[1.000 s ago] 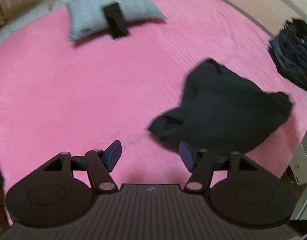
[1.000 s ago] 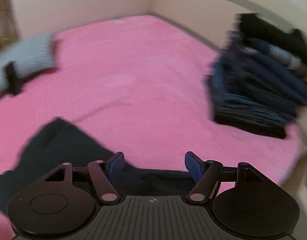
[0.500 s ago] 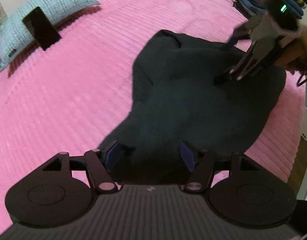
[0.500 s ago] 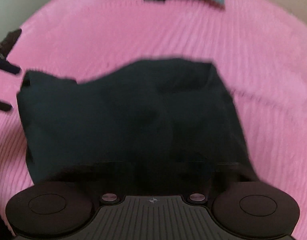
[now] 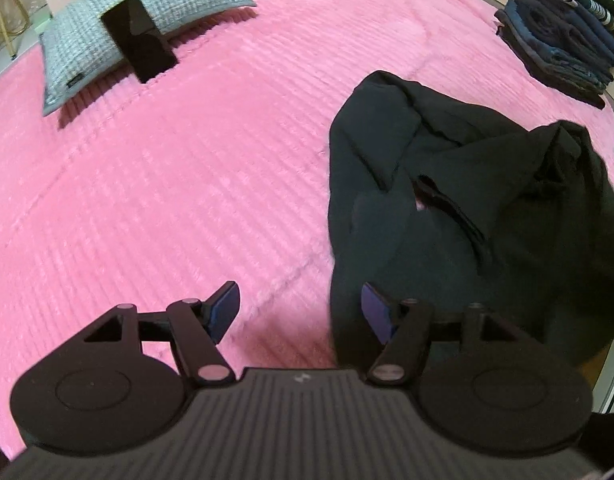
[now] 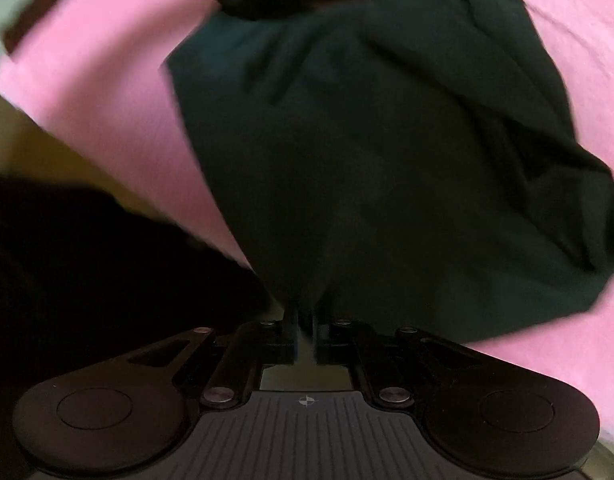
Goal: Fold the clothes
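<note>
1. Left wrist view: saw the left gripper (image 5: 301, 312) with jaws spread wide and holding nothing, hovering at the near left edge of the dark garment (image 5: 459, 216). Found that garment crumpled on the right side of the pink bedspread (image 5: 167, 184), its near hem hidden behind the gripper body and its right side cut off by the frame. Spotted a grey pillow (image 5: 119, 28) far left with a black phone (image 5: 139, 38) propped against it, plus a stack of folded clothes (image 5: 563, 36) far right. Couldn't read the pillow's small tag.
2. Right wrist view: badly blurred. Caught the right gripper (image 6: 305, 330) clenched on the dark garment's (image 6: 387, 140) near edge, cloth bunched between nearly closed fingers. Couldn't identify the black shape lower left.
</note>
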The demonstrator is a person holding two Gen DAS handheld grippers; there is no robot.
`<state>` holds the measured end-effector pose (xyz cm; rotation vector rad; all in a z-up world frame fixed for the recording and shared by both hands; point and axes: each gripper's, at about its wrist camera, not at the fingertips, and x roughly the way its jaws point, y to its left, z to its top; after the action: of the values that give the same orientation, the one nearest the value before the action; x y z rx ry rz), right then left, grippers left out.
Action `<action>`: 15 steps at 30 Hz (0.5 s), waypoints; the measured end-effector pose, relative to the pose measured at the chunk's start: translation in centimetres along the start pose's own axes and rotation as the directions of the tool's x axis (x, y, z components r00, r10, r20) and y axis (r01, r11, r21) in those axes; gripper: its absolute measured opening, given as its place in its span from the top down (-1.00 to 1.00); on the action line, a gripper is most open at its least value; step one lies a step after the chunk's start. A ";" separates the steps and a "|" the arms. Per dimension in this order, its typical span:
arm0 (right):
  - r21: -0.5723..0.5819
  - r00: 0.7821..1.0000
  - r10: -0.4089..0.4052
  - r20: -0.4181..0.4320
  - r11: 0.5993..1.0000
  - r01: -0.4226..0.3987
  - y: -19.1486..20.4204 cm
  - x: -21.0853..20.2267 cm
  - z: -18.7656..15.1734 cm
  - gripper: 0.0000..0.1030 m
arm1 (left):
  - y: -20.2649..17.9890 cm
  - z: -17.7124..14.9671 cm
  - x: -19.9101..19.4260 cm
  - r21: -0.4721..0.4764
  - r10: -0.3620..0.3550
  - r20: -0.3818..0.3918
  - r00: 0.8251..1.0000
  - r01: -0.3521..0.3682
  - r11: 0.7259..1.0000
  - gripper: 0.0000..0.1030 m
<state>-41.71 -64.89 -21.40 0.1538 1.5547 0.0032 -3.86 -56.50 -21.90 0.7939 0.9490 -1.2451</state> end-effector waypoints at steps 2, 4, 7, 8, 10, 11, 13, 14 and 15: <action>0.055 0.998 -0.003 0.060 0.998 -0.001 -0.7 -1.1 0.3 -0.22 | -0.5 1.1 0.9 0.026 -0.008 0.001 1.000 0.008 1.000 -0.22; 0.123 0.989 0.001 0.150 0.992 -0.019 -2.1 -2.4 1.2 -0.41 | -1.4 2.7 2.0 0.068 -0.024 0.016 1.000 0.023 0.997 -0.22; 0.189 0.955 -0.066 0.290 0.982 0.011 -5.1 -3.7 4.0 -0.41 | -3.2 5.7 3.7 0.131 -0.054 0.048 0.997 0.047 0.990 -0.22; 0.180 0.943 -0.110 0.313 0.982 0.055 -6.1 -3.3 5.0 -0.41 | -3.8 6.8 4.4 0.152 -0.065 0.060 0.996 0.055 0.987 -0.22; 0.154 0.915 -0.191 0.355 0.978 0.144 -8.2 -2.1 7.0 -0.41 | -5.4 9.1 6.2 0.216 -0.074 0.072 0.995 0.056 0.975 -0.22; 0.118 0.904 -0.221 0.367 0.974 0.191 -9.3 -0.8 8.2 -0.41 | -6.0 10.0 7.5 0.239 -0.073 0.065 0.995 0.055 0.969 -0.22; 0.031 0.889 -0.239 0.391 0.968 0.247 -10.9 1.9 9.7 -0.41 | -7.0 11.6 10.4 0.273 -0.072 0.041 0.997 0.059 0.960 -0.22; -0.022 0.886 -0.234 0.400 0.964 0.264 -11.3 3.2 10.3 -0.41 | -7.3 12.1 11.9 0.282 -0.072 0.022 0.997 0.063 0.957 -0.21; -0.083 0.888 -0.221 0.403 0.958 0.276 -11.3 4.5 11.1 -0.41 | -7.6 12.6 13.4 0.290 -0.071 0.003 0.997 0.067 0.955 -0.19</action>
<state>-31.67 -76.75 -26.92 -0.1507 1.1593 -0.1167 -8.71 -74.52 -28.91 0.9867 0.7973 -1.4705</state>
